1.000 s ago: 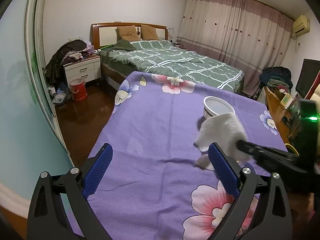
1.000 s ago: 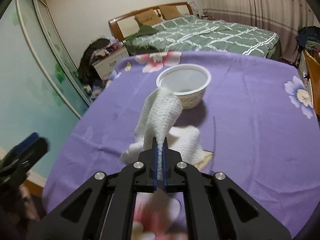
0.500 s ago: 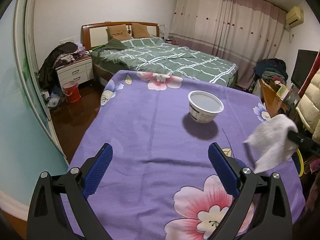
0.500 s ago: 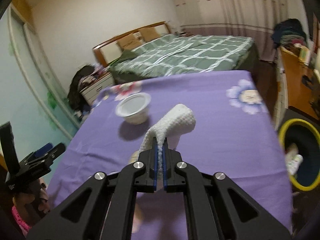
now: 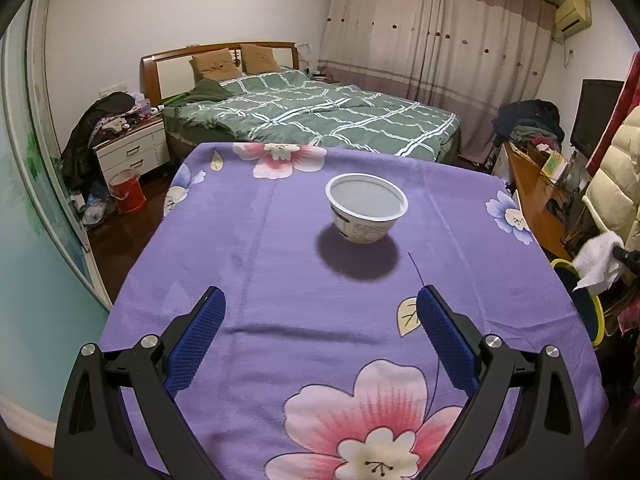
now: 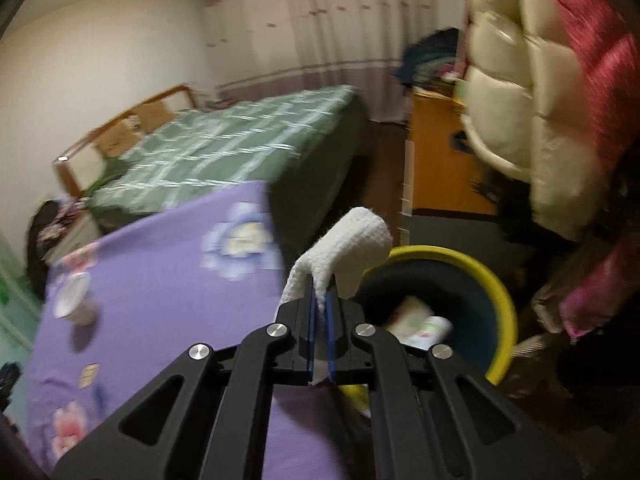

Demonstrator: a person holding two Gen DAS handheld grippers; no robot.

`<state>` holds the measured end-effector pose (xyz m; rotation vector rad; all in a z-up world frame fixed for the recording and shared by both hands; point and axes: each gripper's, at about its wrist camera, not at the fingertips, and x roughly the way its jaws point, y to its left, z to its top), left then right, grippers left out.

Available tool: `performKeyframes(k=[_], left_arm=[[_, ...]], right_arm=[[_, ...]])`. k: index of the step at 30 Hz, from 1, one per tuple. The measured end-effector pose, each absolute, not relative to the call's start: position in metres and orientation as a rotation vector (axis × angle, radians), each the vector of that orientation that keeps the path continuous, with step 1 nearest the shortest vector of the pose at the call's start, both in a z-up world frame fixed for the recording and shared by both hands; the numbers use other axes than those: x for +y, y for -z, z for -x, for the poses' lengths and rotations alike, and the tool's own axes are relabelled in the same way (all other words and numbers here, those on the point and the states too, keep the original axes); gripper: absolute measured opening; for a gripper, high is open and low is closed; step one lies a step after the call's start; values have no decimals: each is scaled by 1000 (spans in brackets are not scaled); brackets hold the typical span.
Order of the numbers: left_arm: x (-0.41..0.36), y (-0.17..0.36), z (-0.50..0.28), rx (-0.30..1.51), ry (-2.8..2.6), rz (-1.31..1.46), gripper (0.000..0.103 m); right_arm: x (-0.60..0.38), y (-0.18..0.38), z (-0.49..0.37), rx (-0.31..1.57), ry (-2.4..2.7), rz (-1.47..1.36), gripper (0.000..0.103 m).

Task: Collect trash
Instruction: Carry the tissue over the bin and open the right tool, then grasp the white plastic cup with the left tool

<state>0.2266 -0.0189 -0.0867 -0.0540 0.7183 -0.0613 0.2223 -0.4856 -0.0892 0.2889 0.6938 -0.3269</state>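
My right gripper (image 6: pixel 319 300) is shut on a crumpled white paper towel (image 6: pixel 352 248), which hangs past the table's right edge, over the near rim of a yellow-rimmed dark bin (image 6: pixel 472 268) on the floor. Some pale trash (image 6: pixel 420 324) lies inside that bin. The left wrist view catches the same paper towel (image 5: pixel 596 260) at far right above the bin (image 5: pixel 592 308). A white paper bowl (image 5: pixel 366 212) stands upright on the purple floral tablecloth (image 5: pixel 280 260). My left gripper (image 5: pixel 320 336) is open above the cloth, well short of the bowl, with nothing between its blue pads.
A green-quilted bed (image 5: pixel 320 116) lies beyond the table. A wooden desk (image 5: pixel 532 204) with clutter and hanging puffy jackets (image 6: pixel 532 100) crowd the right side by the bin. A white nightstand (image 5: pixel 132 152) and red bucket (image 5: pixel 128 196) stand at left.
My right gripper swung the paper towel from the middle of the table rightward, off the edge and over the bin. The left gripper crept forward; the bowl now shows unobstructed.
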Motion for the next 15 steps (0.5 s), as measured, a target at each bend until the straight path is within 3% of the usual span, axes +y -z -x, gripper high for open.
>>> performKeyframes(k=[6,10,15], left_arm=[[-34,91,-235,738,77,31,95],[-43,92,-239,742,89,19,95],[-51,99,-248,760,108,15,95]], right_arm=[[-530,130,-240,808,447,-308,7],[-540,139,-236,803,512,-309,34],[-525,138,-232,797,488,-306,39]])
